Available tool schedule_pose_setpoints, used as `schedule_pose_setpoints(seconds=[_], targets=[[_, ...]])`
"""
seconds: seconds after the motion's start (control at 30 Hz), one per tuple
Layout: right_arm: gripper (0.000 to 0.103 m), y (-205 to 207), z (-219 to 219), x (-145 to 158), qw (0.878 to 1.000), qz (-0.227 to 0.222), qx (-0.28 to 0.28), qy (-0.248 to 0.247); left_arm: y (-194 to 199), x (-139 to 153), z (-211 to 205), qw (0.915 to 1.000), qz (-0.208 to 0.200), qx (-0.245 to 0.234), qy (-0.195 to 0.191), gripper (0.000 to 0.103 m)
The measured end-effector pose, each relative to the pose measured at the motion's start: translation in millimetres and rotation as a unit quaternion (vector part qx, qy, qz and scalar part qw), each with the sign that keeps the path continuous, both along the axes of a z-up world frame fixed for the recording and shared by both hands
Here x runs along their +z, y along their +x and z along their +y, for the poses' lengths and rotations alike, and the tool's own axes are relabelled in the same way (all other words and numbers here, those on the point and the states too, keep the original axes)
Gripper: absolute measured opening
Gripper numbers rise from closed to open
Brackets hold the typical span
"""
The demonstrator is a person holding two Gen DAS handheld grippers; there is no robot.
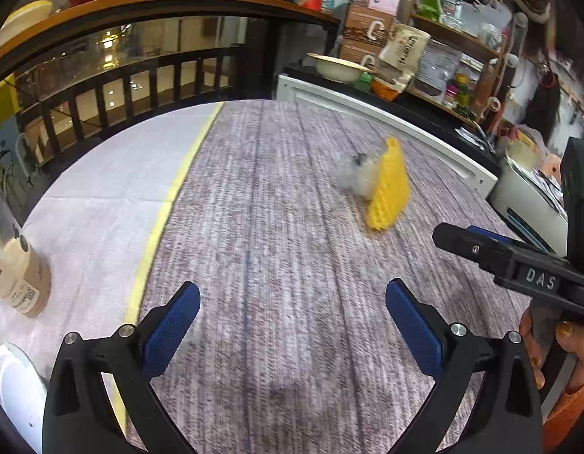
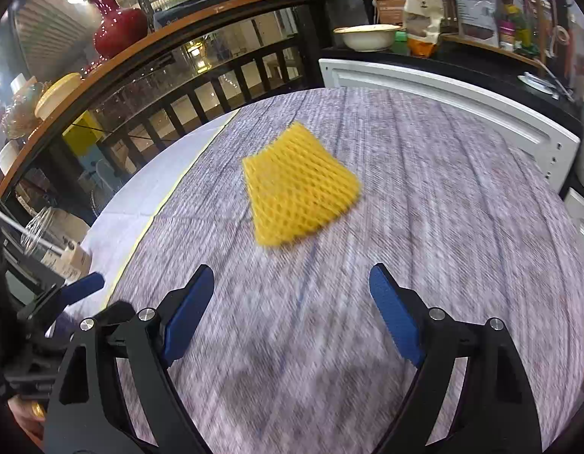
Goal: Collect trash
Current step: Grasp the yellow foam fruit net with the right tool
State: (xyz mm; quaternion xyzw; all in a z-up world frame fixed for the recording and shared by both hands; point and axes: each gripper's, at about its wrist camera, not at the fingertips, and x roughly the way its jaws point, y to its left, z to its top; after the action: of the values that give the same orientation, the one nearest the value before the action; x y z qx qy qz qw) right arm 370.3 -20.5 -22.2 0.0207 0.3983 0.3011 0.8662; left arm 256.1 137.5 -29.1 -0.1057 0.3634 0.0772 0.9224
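A yellow foam fruit net [image 2: 297, 185] lies on the grey wood-print table [image 2: 443, 227], ahead of my right gripper [image 2: 292, 283], which is open and empty. In the left wrist view the net [image 1: 388, 193] stands at the far right, with a blurred whitish clump of trash [image 1: 358, 174] just behind it. My left gripper [image 1: 292, 302] is open and empty over the table's middle. The right gripper's finger [image 1: 481, 246] reaches in from the right of that view.
A cream bottle [image 1: 21, 276] and a white plate [image 1: 12, 386] sit at the table's left edge, beyond a yellow stripe [image 1: 167, 204]. A white cabinet [image 2: 462, 98] borders the far right. A dark railing [image 1: 121, 83] and cluttered shelves stand behind.
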Motion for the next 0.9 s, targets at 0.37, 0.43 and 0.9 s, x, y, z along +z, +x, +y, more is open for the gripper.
schedule_pose_setpoints(seconds=[0.37,0.43,0.9], targets=[[0.083,50.5,55.9,-11.8,0.998,-0.002,-0.007,-0.054,10.3,-10.9,11.8,0.9996,0.015,0.011,-0.02,0.097],[0.074,55.8,59.7,-16.4,0.998,-0.002,-0.01,-0.065,11.1,-12.2,11.6,0.9996,0.016,0.01,-0.021,0.097],[0.014,31.2,16.7,-2.9,0.998,-0.033,-0.025,-0.042,37.8,-9.6,-5.0,0.9995,0.009,-0.018,-0.024,0.097]])
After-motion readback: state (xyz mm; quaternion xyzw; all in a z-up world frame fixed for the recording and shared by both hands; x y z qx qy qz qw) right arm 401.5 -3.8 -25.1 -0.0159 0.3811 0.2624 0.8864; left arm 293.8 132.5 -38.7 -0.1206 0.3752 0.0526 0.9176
